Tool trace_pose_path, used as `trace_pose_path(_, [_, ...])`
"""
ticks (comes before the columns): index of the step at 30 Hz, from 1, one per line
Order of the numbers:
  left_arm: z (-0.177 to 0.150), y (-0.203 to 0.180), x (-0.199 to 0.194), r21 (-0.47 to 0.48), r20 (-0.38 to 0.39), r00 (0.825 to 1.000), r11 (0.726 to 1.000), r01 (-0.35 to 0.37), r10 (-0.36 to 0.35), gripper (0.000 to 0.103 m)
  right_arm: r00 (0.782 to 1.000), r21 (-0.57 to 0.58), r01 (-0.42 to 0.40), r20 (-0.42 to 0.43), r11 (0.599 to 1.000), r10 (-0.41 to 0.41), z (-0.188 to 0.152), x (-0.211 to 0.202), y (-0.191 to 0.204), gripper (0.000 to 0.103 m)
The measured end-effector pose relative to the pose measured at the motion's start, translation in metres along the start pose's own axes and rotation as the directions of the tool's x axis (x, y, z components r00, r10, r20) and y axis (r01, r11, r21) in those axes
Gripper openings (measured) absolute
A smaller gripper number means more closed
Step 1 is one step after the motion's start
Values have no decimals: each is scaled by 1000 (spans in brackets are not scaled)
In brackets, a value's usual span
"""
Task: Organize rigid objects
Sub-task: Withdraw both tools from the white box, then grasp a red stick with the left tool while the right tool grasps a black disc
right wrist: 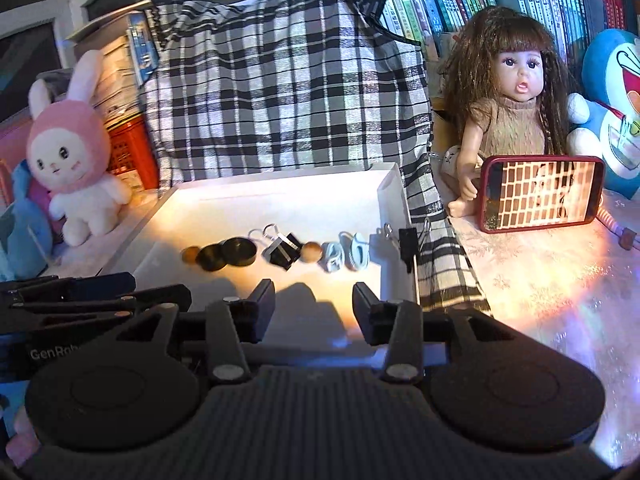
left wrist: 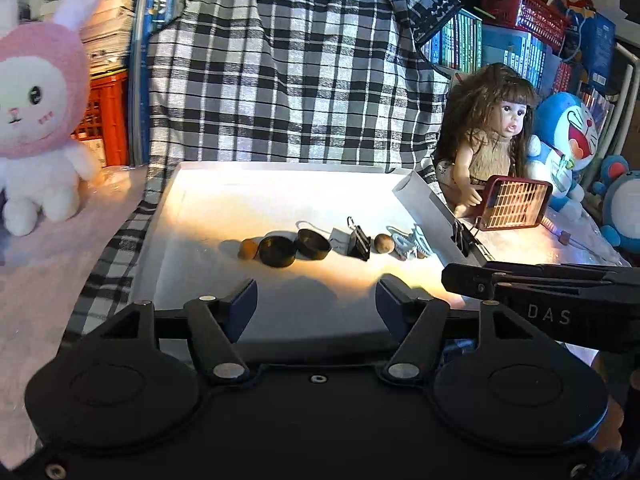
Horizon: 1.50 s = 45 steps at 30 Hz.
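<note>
Left tool open, right tool marked "DAS"

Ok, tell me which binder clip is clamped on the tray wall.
The black clip at the tray's right wall is clamped over its edge. The other clip lies loose on the tray floor, in the row between the dark rings and a brown ball.

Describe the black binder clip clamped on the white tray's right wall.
The black binder clip is small, with a dark, seemingly metal body and silver wire handles. It is clamped over the right wall of the white tray, near the front end, handles sticking up. The checked cloth lies just beside it. Neither hand-held gripper touches it.
</note>
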<state>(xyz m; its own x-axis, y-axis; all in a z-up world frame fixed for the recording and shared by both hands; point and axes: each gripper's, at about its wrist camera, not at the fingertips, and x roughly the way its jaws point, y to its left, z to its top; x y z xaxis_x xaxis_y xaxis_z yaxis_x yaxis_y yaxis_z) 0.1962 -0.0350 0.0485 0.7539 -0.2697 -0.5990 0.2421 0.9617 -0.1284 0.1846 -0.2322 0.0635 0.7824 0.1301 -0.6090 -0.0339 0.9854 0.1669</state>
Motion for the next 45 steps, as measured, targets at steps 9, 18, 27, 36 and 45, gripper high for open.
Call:
trace_pose_path(9, [-37,0,-39,-8,47,999,1000,-21,21,71,998,-80,-28,49,996,32,-31,-33,11,71])
trace_pose_path(18, [-75,-7,-68,-16,66,997,999,-47,48,72,997,-156,-30,68,987,41,-64,-52,19,73])
trace_pose_path(27, [-109,-10,-89,-10,82,993,997,-82,82,72,995,-222,-40,86,974,60,-92,-72,22,77])
trace_pose_path(36, [-134,-11,-109,3,104,990,995,-100,100,72,992,-267,-66,86,961,92,-113,-88,28,79])
trace_pose_path(45, [-150,-4,-121,-4,101,989,994,-106,106,72,990,-308,-94,69,947,120,-128,-97,33,80])
